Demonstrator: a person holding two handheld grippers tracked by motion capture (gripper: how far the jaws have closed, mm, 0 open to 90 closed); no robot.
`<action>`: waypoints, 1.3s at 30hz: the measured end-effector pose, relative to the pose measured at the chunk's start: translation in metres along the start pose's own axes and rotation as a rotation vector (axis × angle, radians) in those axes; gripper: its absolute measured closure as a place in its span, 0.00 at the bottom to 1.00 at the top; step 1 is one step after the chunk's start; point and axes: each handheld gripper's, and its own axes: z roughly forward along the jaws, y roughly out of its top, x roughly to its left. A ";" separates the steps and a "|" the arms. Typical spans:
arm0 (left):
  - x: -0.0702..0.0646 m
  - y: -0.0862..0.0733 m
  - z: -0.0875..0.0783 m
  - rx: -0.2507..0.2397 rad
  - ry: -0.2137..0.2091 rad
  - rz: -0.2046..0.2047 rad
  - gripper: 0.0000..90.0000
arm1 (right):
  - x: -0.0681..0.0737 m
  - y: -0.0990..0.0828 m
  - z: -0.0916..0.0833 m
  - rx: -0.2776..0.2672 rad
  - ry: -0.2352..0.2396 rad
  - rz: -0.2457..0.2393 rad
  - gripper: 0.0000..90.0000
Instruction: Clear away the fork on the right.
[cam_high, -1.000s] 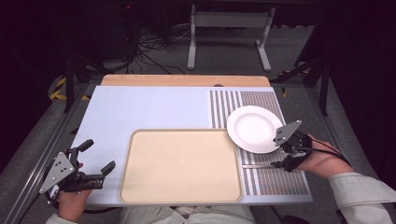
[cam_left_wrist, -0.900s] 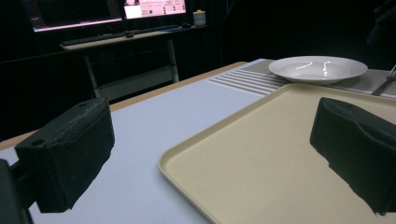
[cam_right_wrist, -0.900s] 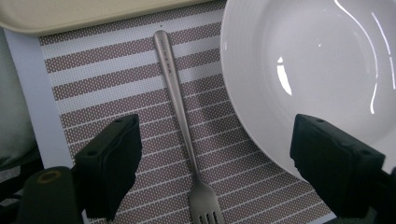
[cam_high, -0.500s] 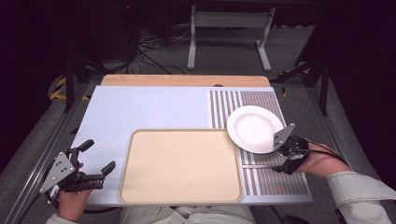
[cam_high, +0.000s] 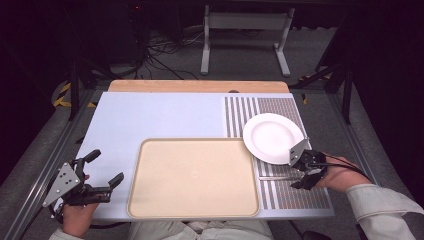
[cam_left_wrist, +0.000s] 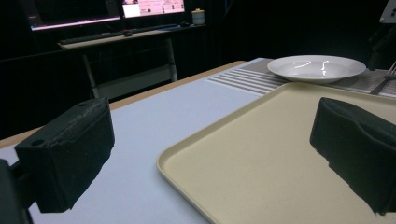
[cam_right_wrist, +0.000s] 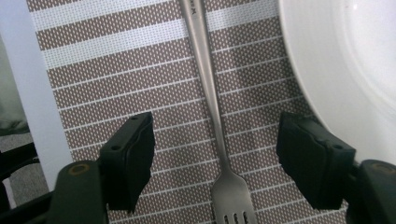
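A metal fork (cam_right_wrist: 208, 93) lies on the brown striped placemat (cam_right_wrist: 116, 70), beside the white plate (cam_right_wrist: 345, 60). My right gripper (cam_right_wrist: 215, 158) straddles the fork's neck. Its jaws have just been closing, but both pads still stand apart from the metal, so it is open. From above, the right gripper (cam_high: 296, 175) hangs low over the fork (cam_high: 277, 177), just in front of the plate (cam_high: 273, 137). My left gripper (cam_high: 106, 166) is open and holds nothing at the table's front left. It points across the beige tray (cam_left_wrist: 280, 154) toward the plate (cam_left_wrist: 316, 68).
The beige tray (cam_high: 194, 177) lies bare at the front middle of the pale blue tabletop (cam_high: 150, 115). The placemat (cam_high: 310, 195) covers the right side. A wooden strip (cam_high: 200, 86) runs along the far edge. Desks and monitors (cam_left_wrist: 107, 18) stand in the dark beyond.
My right gripper has sunk toward the placemat by the plate's near edge, and its jaws have narrowed around the fork. The left gripper has stayed where it was.
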 end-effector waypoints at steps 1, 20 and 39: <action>0.000 0.000 0.000 0.002 -0.001 0.001 0.01 | 0.000 0.000 0.001 0.003 0.007 -0.008 0.33; 0.000 -0.001 0.001 0.004 -0.001 0.001 0.01 | -0.006 0.000 0.012 0.009 0.033 -0.081 0.82; 0.000 -0.001 0.001 0.004 -0.006 0.000 0.01 | -0.004 0.005 0.014 0.038 0.033 -0.144 0.94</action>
